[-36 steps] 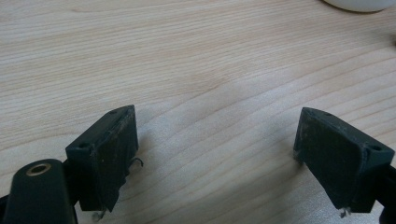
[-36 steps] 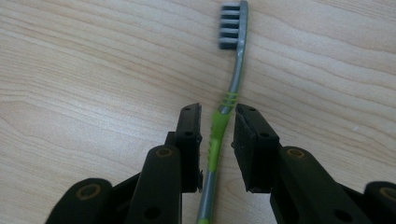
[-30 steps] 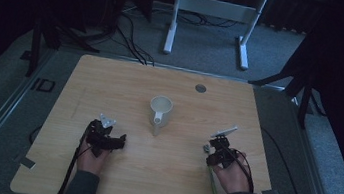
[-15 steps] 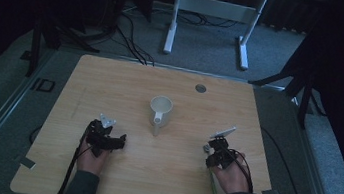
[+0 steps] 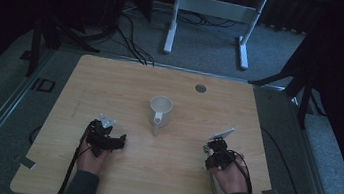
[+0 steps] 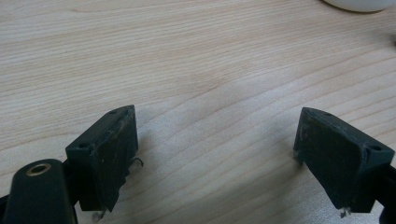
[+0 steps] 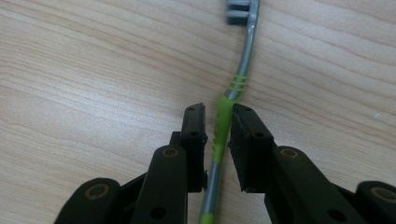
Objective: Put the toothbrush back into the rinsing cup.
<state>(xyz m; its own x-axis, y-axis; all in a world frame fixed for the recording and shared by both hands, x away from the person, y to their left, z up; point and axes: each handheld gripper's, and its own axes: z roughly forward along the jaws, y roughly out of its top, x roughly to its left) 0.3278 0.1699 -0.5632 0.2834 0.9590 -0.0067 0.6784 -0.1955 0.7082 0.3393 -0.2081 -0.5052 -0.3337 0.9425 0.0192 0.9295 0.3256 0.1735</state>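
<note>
Right gripper (image 7: 217, 126) jaws have just been closing around the toothbrush (image 7: 223, 122), not quite pinching it yet. Next it must squeeze tight, then lift. Left gripper (image 6: 215, 140) rests spread wide.

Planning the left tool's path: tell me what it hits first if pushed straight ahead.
Probably nothing: ahead of the left tool lies bare table as far as the left gripper view shows. The mug sits right of that line, though depth is hard to judge.

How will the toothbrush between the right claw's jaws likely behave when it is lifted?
The toothbrush looks thin and plastic, so probably light and fairly stiff. Its ridged green grip section lies between the jaws of the right claw, which should limit slipping. Held that low on the handle, the head end may droop or pivot slightly.
</note>
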